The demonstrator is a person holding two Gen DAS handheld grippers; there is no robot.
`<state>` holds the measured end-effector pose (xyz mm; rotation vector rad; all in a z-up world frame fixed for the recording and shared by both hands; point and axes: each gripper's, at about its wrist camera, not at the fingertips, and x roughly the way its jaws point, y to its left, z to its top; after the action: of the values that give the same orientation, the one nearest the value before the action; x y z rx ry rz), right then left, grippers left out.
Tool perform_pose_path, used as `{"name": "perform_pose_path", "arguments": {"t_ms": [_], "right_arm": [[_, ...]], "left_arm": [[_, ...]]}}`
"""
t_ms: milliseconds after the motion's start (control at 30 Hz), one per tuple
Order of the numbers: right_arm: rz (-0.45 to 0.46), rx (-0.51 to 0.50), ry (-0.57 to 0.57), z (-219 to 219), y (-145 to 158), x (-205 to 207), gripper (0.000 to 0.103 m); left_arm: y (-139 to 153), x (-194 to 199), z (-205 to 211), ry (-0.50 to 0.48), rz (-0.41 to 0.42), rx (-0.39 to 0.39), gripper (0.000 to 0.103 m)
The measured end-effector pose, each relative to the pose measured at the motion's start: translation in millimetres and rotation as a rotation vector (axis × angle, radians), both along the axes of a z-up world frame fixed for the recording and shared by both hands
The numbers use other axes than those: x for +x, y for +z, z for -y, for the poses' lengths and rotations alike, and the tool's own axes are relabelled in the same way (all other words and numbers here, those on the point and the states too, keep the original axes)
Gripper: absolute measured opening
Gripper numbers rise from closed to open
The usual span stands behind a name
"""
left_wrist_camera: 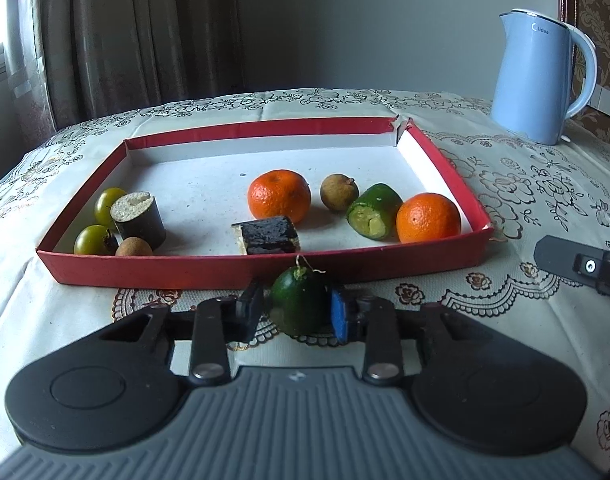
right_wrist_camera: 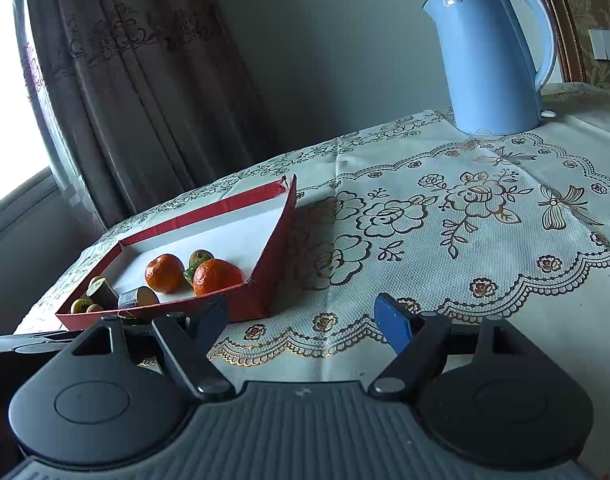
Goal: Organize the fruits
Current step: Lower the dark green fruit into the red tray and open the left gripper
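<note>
Looking along the left hand-held gripper (left_wrist_camera: pixel 298 312), we saw its two fingers pinching a dark green, round fruit with a dry curled stem (left_wrist_camera: pixel 299 304), held just in front of the near wall of a shallow red cardboard tray with a white floor (left_wrist_camera: pixel 265 268). The fruit sat outside the tray, above the cream floral lace tablecloth (left_wrist_camera: pixel 525 184) that covered the counter.

Inside the tray we counted two bright orange mandarins, one near the middle (left_wrist_camera: pixel 279 195) and one in the near right corner (left_wrist_camera: pixel 428 218). Between them lay a small brown round fruit (left_wrist_camera: pixel 339 193) and a cut green fruit piece with a pale end (left_wrist_camera: pixel 373 211), which touched the right mandarin. A dark-skinned block with a pale edge (left_wrist_camera: pixel 269 235) rested near the front wall. On the left side stood a short dark cylinder with a pale cut top (left_wrist_camera: pixel 138 220), with two small yellow-green round fruits (left_wrist_camera: pixel 110 202) (left_wrist_camera: pixel 91 240) and another small brown one (left_wrist_camera: pixel 134 247) close around it.

From the right wrist view, the right hand-held gripper (right_wrist_camera: pixel 301 320) was spread wide with nothing between its fingers, over the tablecloth to the right of the tray (right_wrist_camera: pixel 261 300). Its dark tip also showed at the right edge of the left view. A light blue electric kettle (left_wrist_camera: pixel 537 80) stood at the far right of the counter, well apart from the tray, with brown curtains (left_wrist_camera: pixel 137 32) behind.
</note>
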<state>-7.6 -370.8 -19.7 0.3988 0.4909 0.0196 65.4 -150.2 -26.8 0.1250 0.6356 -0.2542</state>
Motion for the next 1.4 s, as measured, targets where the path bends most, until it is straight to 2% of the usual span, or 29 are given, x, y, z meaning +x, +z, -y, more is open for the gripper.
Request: {"name": "perform_pose_path", "arguments": {"t_ms": [300,500,667,933,1233,1267,1367,1400], "right_arm": [[0.000,0.002,-0.001,1,0,0,0.080],[-0.001,0.002,0.000,1,0,1,0.080],[-0.001,0.002,0.000,1,-1,1,0.080],[-0.009,0.012,0.003,1,-2,2,0.080],[-0.021,0.034,0.009,4,-3,5,0.080],[-0.022,0.035,0.009,4,-4,5,0.080],[-0.024,0.041,0.009,5,-4,5,0.080],[-0.024,0.043,0.009,6,-4,5,0.080]], "left_arm": [[7,-13,-10,0.000,0.048,0.011,0.028],[35,-18,-27,0.021,0.128,-0.006,0.028],[54,5,-38,0.079,0.176,0.007,0.028],[50,64,-47,0.174,0.155,0.041,0.028],[28,91,-45,0.157,0.067,0.023,0.029],[26,92,-45,0.161,0.068,0.026,0.030],[24,89,-44,0.153,0.076,0.027,0.043],[24,88,-44,0.153,0.079,0.031,0.051]]}}
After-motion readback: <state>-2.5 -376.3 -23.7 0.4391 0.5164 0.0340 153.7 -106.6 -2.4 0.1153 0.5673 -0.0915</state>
